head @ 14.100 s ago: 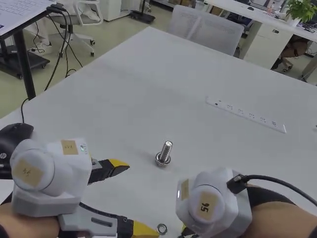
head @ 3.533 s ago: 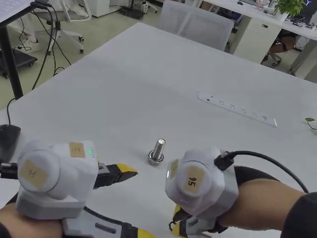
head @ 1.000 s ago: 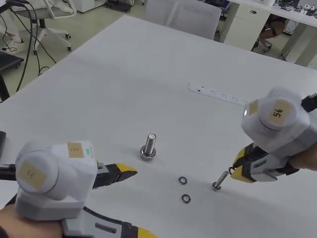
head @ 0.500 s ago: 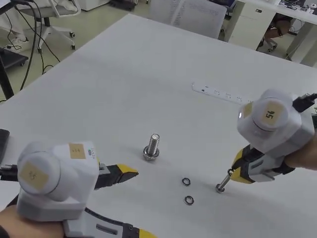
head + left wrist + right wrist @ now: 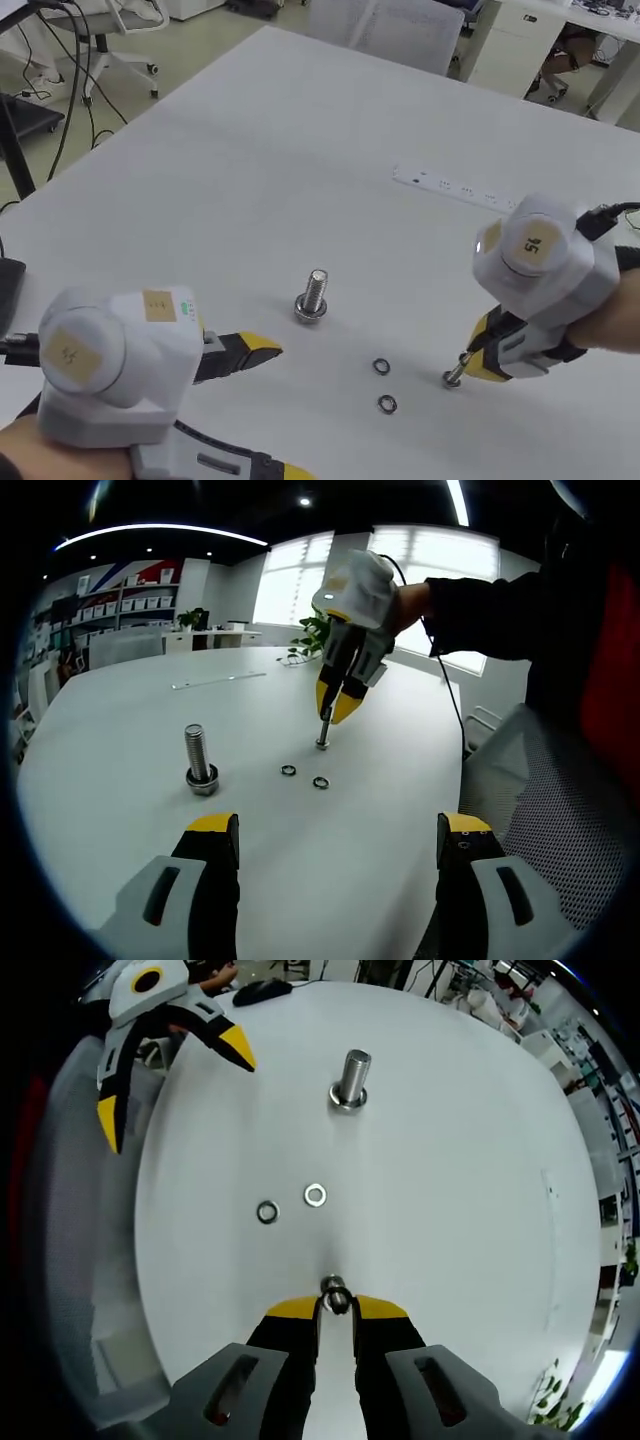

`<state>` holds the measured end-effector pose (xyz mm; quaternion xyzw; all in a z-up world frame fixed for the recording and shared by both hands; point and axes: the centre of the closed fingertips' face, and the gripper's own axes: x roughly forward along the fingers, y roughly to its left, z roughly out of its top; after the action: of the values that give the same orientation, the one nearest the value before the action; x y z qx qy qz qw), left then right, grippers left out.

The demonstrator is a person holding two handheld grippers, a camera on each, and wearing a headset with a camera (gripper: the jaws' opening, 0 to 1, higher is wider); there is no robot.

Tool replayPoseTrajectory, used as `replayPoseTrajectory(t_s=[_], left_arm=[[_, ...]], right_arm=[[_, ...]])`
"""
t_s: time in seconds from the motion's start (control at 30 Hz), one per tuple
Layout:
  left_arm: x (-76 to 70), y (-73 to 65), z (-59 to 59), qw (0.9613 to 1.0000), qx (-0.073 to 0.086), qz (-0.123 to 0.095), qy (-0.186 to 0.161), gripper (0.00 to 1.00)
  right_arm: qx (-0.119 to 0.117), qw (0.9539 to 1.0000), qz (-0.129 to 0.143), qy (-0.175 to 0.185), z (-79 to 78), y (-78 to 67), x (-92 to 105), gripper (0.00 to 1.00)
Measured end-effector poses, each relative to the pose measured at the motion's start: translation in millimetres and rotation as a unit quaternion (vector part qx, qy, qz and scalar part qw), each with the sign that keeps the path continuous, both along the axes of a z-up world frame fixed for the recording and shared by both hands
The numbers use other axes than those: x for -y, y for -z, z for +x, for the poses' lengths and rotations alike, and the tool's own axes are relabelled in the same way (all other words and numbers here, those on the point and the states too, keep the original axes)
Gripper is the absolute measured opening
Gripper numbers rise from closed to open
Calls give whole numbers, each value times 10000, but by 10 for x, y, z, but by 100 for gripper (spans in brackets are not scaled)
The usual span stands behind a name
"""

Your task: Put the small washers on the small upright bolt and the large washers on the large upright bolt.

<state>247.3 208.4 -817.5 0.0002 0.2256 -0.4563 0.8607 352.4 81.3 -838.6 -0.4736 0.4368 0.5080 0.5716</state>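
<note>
Two small washers (image 5: 381, 367) lie flat at lower centre of the head view, close together on the white table (image 5: 300, 150). Right of them the right gripper (image 5: 468, 363) has its jaws narrowed on the small bolt (image 5: 455, 373). The bolt's head is on the table and its shank leans a little, so it is likely being stood up to take the washers. The large bolt (image 5: 312, 295) stands upright at centre, well apart. The left gripper (image 5: 280, 410) hangs at lower left, jaws wide and holding nothing.

In the left gripper view its spread jaws rise from the bottom edge. The large bolt (image 5: 198, 760) is at left, and the small bolt (image 5: 324, 730) is at centre under the right gripper (image 5: 335, 705).

In the right gripper view the jaws pinch the small bolt (image 5: 335, 1295) at lower centre, with both washers just above it. The left gripper (image 5: 175, 1090) sits at upper left, kept clear and probably waiting to fetch a washer.
</note>
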Motion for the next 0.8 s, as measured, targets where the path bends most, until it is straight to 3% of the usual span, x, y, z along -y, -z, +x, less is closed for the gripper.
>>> replayPoseTrajectory(t_s=[0.3, 0.8], left_arm=[[-15, 9, 2, 10000, -5, 13, -37, 81], [-31, 22, -2, 10000, -19, 6, -78, 81]], right_arm=[[-85, 10000, -49, 18, -1, 160, -11, 14], [-172, 9998, -55, 9, -35, 296, -35, 14]])
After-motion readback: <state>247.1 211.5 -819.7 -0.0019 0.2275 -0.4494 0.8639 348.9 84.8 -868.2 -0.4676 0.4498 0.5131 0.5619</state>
